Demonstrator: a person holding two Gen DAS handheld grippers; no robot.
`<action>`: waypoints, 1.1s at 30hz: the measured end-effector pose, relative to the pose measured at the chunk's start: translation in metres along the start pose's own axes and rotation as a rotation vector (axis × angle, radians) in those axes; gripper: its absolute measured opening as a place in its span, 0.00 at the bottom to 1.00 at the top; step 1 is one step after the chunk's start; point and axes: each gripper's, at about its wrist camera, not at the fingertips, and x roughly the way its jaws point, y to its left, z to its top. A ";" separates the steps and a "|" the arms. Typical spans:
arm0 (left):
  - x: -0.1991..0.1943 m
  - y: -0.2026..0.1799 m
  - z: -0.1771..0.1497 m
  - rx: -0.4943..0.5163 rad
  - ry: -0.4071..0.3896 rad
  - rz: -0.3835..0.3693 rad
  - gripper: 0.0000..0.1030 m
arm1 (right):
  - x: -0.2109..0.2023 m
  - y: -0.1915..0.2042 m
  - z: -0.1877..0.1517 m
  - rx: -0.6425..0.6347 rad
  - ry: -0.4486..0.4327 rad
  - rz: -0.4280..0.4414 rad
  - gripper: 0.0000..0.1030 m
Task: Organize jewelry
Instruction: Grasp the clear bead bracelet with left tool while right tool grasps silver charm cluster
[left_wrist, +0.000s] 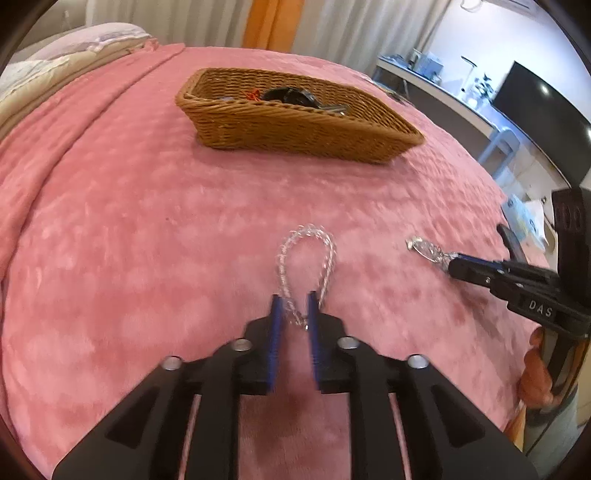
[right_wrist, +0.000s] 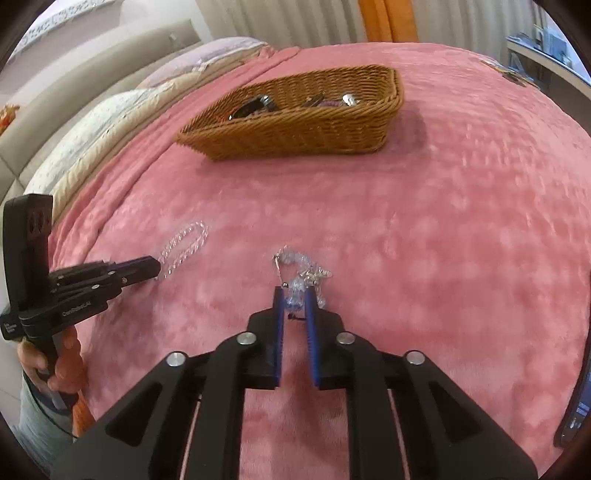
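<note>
A clear beaded bracelet (left_wrist: 282, 254) lies in a loop on the pink blanket (left_wrist: 147, 221). Its clasp end sits between the blue pads of my left gripper (left_wrist: 294, 297), whose jaws stand a little apart and do not press it. To the right lies a tangled silver chain piece (right_wrist: 295, 262). Its near end rests between the pads of my right gripper (right_wrist: 294, 291), which also shows a gap. The right wrist view shows the left gripper (right_wrist: 157, 266) at the bracelet (right_wrist: 183, 243). The left wrist view shows the right gripper (left_wrist: 452, 260) at the chain piece (left_wrist: 424, 249).
A wicker basket (left_wrist: 295, 129) stands farther back on the bed and holds dark and metallic items; the same basket (right_wrist: 295, 136) appears in the right wrist view. Pillows (right_wrist: 92, 122) lie along the left. A desk with a monitor (left_wrist: 535, 99) stands to the right, and a hand (right_wrist: 62, 365) holds the left gripper's handle.
</note>
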 end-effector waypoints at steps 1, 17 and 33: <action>-0.002 0.000 -0.002 0.004 0.001 -0.006 0.19 | -0.002 0.001 -0.002 -0.010 -0.004 -0.013 0.30; 0.021 -0.014 0.014 0.111 0.040 0.042 0.57 | 0.028 0.017 0.005 -0.092 0.015 -0.123 0.50; 0.006 -0.014 0.015 0.102 -0.064 0.019 0.06 | 0.012 0.024 0.005 -0.102 -0.053 -0.120 0.18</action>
